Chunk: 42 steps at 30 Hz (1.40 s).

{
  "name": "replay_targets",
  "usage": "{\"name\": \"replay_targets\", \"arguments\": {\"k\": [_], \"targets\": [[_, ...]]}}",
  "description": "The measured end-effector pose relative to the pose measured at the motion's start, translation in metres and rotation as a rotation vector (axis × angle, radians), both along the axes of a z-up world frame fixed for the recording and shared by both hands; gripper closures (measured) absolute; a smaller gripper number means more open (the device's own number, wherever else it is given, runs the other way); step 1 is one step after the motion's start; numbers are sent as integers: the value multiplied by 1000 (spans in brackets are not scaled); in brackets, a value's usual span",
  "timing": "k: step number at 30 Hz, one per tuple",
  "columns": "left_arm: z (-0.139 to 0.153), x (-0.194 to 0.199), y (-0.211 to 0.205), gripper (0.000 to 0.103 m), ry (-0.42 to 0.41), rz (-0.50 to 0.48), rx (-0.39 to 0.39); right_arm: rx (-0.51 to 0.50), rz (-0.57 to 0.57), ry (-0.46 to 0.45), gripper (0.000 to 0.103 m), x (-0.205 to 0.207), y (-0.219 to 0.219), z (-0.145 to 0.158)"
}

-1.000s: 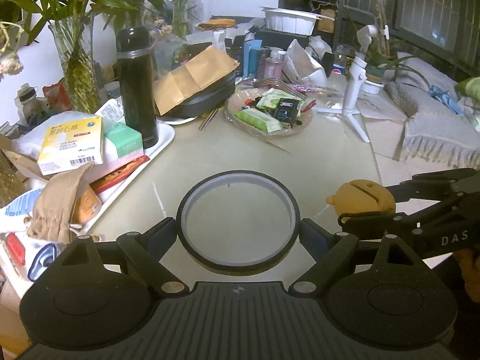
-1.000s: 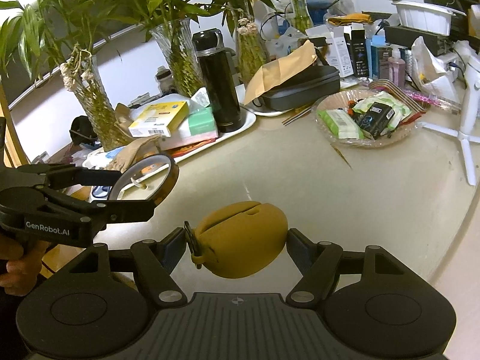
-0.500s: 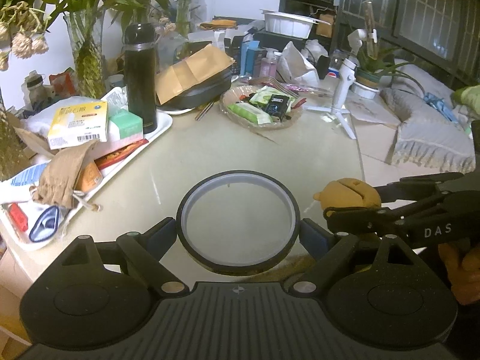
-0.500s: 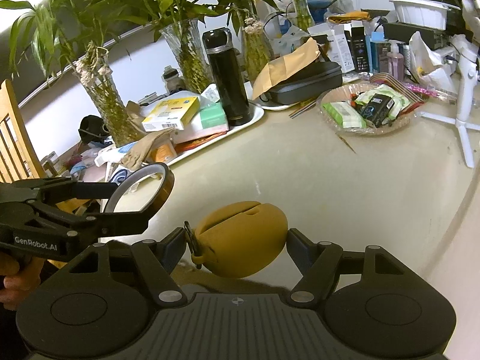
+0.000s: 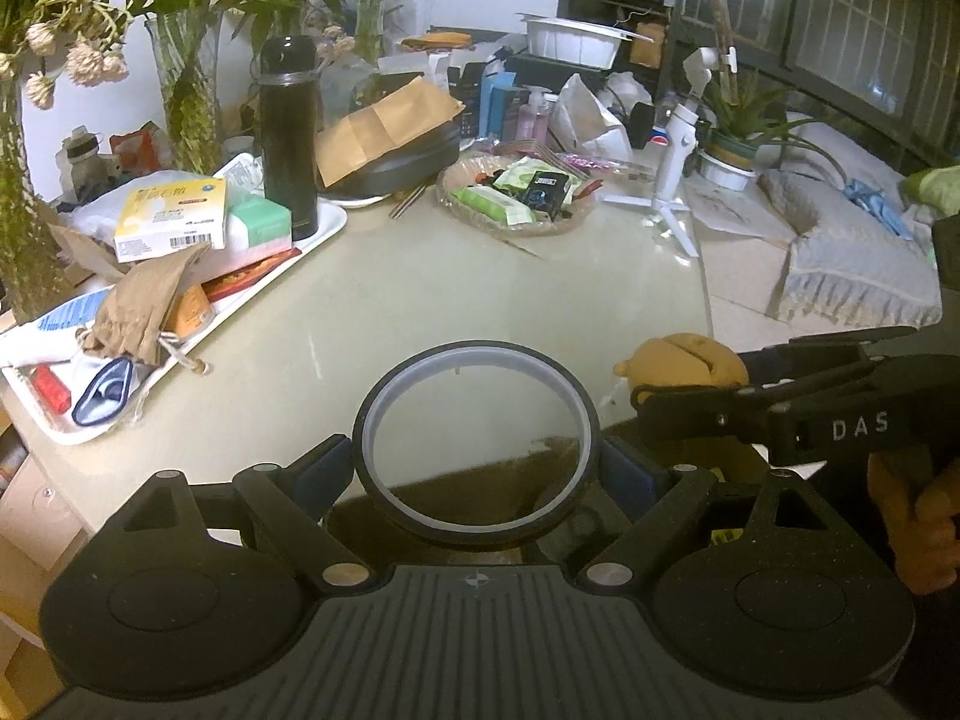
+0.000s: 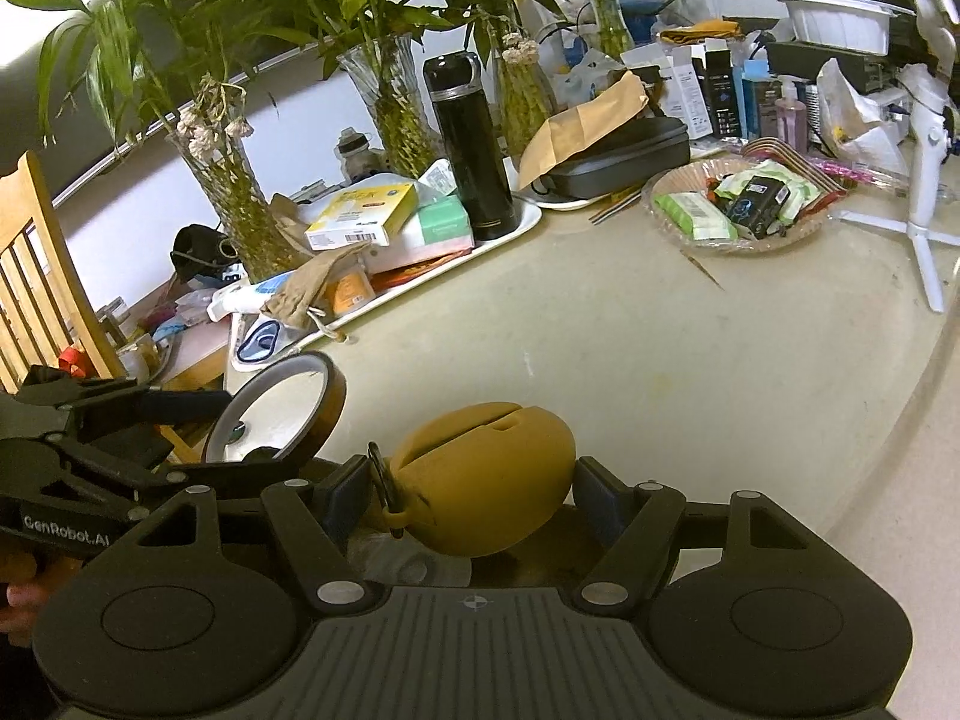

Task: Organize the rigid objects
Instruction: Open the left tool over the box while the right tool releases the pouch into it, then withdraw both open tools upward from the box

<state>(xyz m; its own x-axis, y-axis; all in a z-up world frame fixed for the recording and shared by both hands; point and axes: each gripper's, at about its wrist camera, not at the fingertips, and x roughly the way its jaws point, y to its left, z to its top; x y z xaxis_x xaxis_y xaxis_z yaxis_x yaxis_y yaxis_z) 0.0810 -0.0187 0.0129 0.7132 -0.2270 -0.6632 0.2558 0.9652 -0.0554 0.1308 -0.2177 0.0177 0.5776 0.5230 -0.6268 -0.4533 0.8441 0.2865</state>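
My left gripper (image 5: 477, 468) is shut on a black tape roll (image 5: 372, 420), held upright above the near edge of the beige table (image 5: 420, 300). The roll also shows in the right wrist view (image 6: 333, 396), held by the left gripper (image 6: 240, 438). My right gripper (image 6: 474, 480) is shut on a mustard-yellow egg-shaped case (image 6: 486, 474) with a black loop on its left side. In the left wrist view the case (image 5: 684, 357) sits in the right gripper (image 5: 654, 396) at the right, level with the roll.
A white tray (image 5: 327, 228) at the left holds boxes, a brown pouch and a black flask (image 5: 288, 132). A wicker basket (image 5: 516, 228) of packets and a white tripod (image 5: 672, 168) stand at the back. Glass vases with plants (image 6: 396, 114) line the left. A wooden chair (image 6: 36, 276) stands far left.
Both grippers have drawn back toward the near table edge with their objects still held. The table's front edge and the dark space below it now show under the roll and case.
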Motion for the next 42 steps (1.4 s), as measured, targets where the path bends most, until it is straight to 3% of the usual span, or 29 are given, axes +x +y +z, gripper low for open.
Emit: {"name": "replay_targets", "arguments": {"k": [15,25,26,29,33,36,42], "targets": [[-2,-29,-2,14,15,-2,-14,3,-20,-2,28,-27,-5,2],[-5,-29,-4,13,29,11,1,-10,-12,-2,27,-37,-7,1],[-6,-28,-5,13,30,16,8,-14,-5,2,25,-36,-6,0],[-9,-26,-4,13,47,30,19,-31,-3,-16,0,-38,-3,1],[-10,-28,1,12,59,57,9,-50,3,-27,0,-41,0,2],[-10,-31,3,4,70,70,-9,-94,-6,-16,0,-42,3,-1],[-10,-42,1,0,87,76,-14,-108,-23,2,0,-53,-2,-3]]}}
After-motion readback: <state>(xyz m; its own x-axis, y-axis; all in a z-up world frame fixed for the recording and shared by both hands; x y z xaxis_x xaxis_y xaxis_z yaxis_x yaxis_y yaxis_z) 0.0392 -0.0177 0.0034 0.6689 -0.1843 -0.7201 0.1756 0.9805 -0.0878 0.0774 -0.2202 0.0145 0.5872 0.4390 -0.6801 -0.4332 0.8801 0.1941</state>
